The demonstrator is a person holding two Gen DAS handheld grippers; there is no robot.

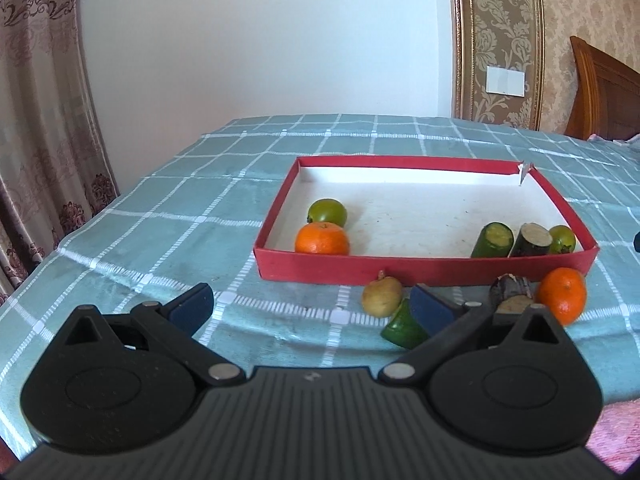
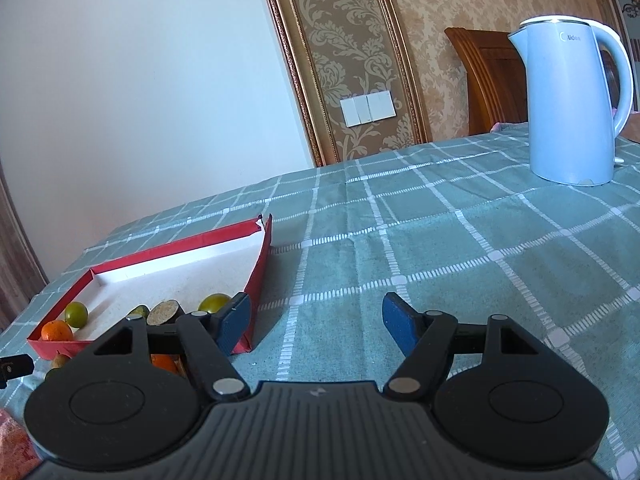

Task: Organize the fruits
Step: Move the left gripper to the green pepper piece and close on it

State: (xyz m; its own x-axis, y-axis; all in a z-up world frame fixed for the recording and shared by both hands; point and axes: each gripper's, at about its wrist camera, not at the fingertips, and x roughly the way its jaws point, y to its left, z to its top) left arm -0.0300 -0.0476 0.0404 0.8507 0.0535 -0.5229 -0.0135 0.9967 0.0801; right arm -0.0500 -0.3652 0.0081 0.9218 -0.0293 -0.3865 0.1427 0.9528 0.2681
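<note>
A red box [image 1: 360, 270] with a white floor lies on the checked cloth. In it are a green fruit [image 1: 327, 212], an orange [image 1: 322, 239], a green cut piece [image 1: 493, 240], a dark cut piece [image 1: 531, 240] and another green fruit [image 1: 563, 239]. In front of the box lie a yellow pear [image 1: 382, 295], a green piece [image 1: 402, 326], a dark piece [image 1: 512, 290] and an orange [image 1: 562, 295]. My left gripper [image 1: 308, 306] is open and empty, just left of the pear. My right gripper [image 2: 316, 322] is open and empty, right of the box [image 2: 256, 276].
A pale blue electric kettle [image 2: 572, 100] stands at the far right of the table. A wooden headboard [image 2: 484, 76] and wall switches [image 2: 368, 109] are behind. A curtain [image 1: 36, 120] hangs at the left. A pink cloth [image 1: 616, 432] lies at the near edge.
</note>
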